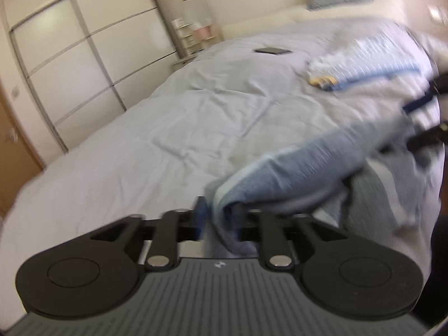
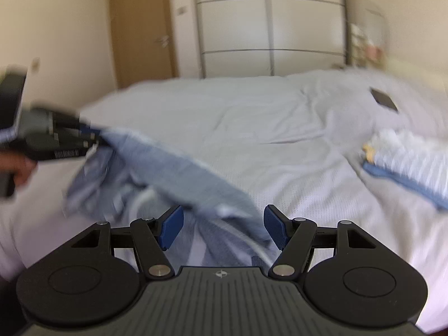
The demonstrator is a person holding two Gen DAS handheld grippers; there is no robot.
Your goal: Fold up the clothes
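Note:
A light blue garment [image 1: 294, 168] hangs stretched above the pale bed [image 1: 156, 145]. My left gripper [image 1: 219, 219] is shut on one end of it, and the cloth hides its right finger. In the right wrist view the same garment [image 2: 173, 168] runs from the left gripper [image 2: 93, 140] down between my right gripper's [image 2: 223, 229] blue pads [image 2: 170, 229], which stand wide apart. The right gripper [image 1: 420, 117] shows blurred at the far right of the left wrist view. Both views are motion-blurred.
A folded stack of blue-striped clothes [image 1: 372, 58] [image 2: 414, 162] lies on the bed's far side. A dark flat device [image 1: 273, 50] [image 2: 384, 99] rests on the cover. A white wardrobe [image 2: 268, 25], wooden door [image 2: 140, 28] and small shelf [image 1: 196, 33] stand beyond. A hand [image 2: 16, 168] holds the left gripper.

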